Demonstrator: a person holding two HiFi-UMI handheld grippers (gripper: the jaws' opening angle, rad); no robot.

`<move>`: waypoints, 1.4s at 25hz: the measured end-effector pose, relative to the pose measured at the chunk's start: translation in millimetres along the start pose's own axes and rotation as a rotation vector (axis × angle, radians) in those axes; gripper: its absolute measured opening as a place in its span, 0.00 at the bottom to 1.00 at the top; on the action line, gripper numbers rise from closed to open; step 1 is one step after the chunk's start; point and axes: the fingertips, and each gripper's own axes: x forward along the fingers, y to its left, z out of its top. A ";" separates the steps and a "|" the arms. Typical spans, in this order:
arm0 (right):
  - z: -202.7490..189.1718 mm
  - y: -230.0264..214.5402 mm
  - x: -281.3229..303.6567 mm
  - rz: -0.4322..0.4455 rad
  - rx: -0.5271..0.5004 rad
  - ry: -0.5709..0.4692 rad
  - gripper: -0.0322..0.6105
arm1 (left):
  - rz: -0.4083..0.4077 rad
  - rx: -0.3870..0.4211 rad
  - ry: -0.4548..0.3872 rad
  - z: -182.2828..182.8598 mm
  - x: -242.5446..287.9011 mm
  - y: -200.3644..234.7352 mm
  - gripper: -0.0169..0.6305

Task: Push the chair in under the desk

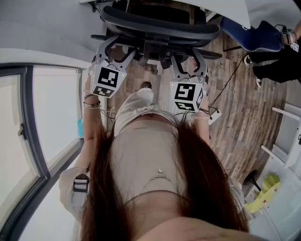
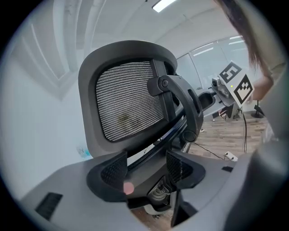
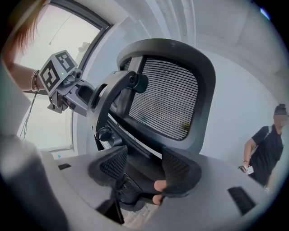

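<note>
A black office chair [image 1: 160, 28] with a mesh backrest stands at the top of the head view, its seat toward the white desk [image 1: 230, 9]. My left gripper [image 1: 114, 49] and right gripper [image 1: 188, 59] both reach to the back of the chair, side by side. In the left gripper view the mesh backrest [image 2: 128, 99] towers above my left gripper [image 2: 145, 169], whose jaws stand open on either side of the lower back frame. The right gripper [image 3: 143, 167] is open the same way below the backrest [image 3: 167, 99]. Whether the pads touch the frame is unclear.
A person in dark clothes [image 1: 277, 52] stands at the right beside a blue chair [image 1: 249, 35], also the person [image 3: 266, 149] in the right gripper view. Cables and a power strip [image 1: 214, 115] lie on the wood floor. A glass wall [image 1: 28, 141] runs along the left.
</note>
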 end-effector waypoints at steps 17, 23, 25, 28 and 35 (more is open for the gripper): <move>8.1 -22.9 38.4 -0.022 0.017 0.036 0.44 | -0.031 0.020 0.002 13.0 37.3 31.3 0.44; 8.6 -20.8 36.3 -0.026 0.017 0.029 0.44 | -0.036 0.017 -0.004 12.5 35.3 29.0 0.44; 7.3 -20.4 37.3 -0.028 0.018 0.031 0.44 | -0.039 0.018 -0.007 11.5 36.6 28.7 0.44; 7.7 -21.6 40.8 -0.028 0.020 0.035 0.44 | -0.042 0.019 -0.007 11.7 39.8 31.1 0.44; 5.9 -24.0 45.6 -0.036 0.025 0.048 0.44 | -0.048 0.015 -0.008 11.3 45.8 34.2 0.44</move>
